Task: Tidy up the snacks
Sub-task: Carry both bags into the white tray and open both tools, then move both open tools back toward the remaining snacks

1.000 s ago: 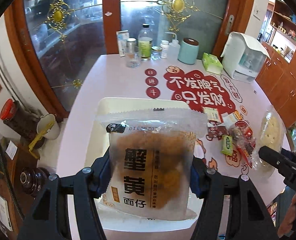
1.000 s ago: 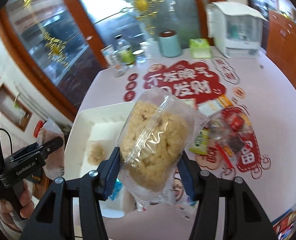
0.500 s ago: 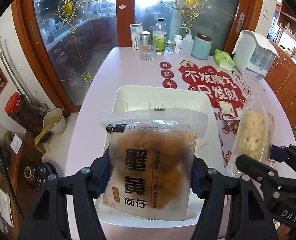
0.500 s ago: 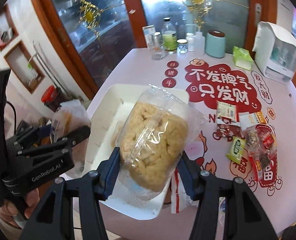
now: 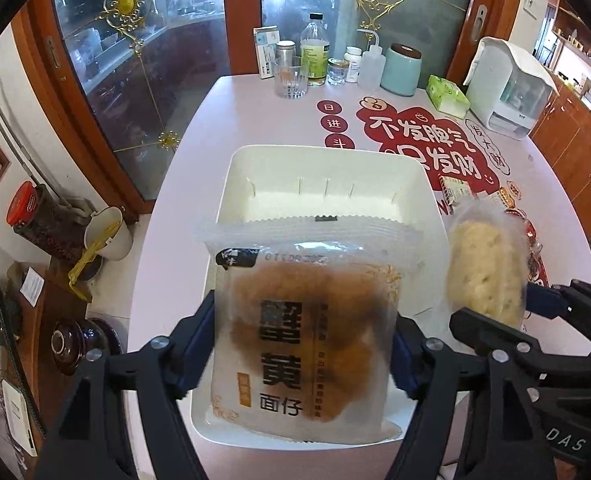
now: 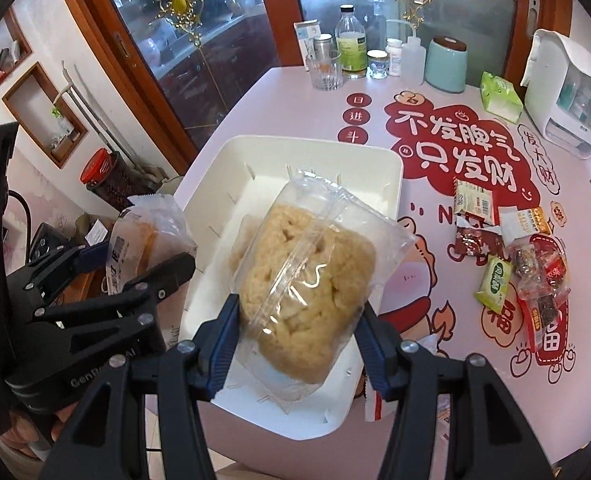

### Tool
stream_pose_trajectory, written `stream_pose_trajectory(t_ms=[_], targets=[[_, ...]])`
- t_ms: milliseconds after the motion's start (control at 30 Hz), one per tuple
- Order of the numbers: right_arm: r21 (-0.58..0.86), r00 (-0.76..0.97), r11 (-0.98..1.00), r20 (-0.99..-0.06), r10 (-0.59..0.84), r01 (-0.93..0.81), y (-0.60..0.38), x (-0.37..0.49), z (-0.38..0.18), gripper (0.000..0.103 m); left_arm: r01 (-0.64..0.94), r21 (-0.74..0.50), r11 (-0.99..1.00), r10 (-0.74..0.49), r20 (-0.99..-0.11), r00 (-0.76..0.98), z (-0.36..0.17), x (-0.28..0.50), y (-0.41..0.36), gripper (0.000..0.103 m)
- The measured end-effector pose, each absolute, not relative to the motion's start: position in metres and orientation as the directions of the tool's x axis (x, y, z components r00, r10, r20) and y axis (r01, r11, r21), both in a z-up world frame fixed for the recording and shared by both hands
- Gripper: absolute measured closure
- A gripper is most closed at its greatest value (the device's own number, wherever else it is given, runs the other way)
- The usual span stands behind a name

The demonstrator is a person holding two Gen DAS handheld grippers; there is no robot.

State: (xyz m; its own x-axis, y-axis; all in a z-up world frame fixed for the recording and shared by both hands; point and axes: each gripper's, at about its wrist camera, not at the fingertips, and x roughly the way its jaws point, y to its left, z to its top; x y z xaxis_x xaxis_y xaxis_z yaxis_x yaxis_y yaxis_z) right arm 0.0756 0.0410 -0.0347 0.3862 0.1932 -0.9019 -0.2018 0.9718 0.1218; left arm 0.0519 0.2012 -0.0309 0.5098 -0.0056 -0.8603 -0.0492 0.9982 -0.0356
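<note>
Snack packets held one per gripper, both over the white bin (image 5: 327, 168) at the table's near left edge. Left gripper (image 5: 301, 354): frosted noodle-snack packet (image 5: 307, 344) between the jaws, which are opening, presumably to drop it flat into the near end. Right gripper (image 6: 295, 332): jaws clamped on the clear bag of pale crisp cake (image 6: 311, 268), tilted above the bin, likely waiting its turn. Loose small snacks (image 6: 511, 252) lie on the red-printed table (image 6: 435, 152), right of the bin, unsorted.
</note>
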Motion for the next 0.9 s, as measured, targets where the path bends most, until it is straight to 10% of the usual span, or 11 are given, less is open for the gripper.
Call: stream_pose_trajectory(t_ms=[900], targets=[[0.161,0.358,0.978,-0.912,0.2,-0.136,0.024,0.071,-0.04,0.046,-0.037,-0.028,0.999,-0.004,-0.844,0.536,-0.023,0.049,0.191,0.014]])
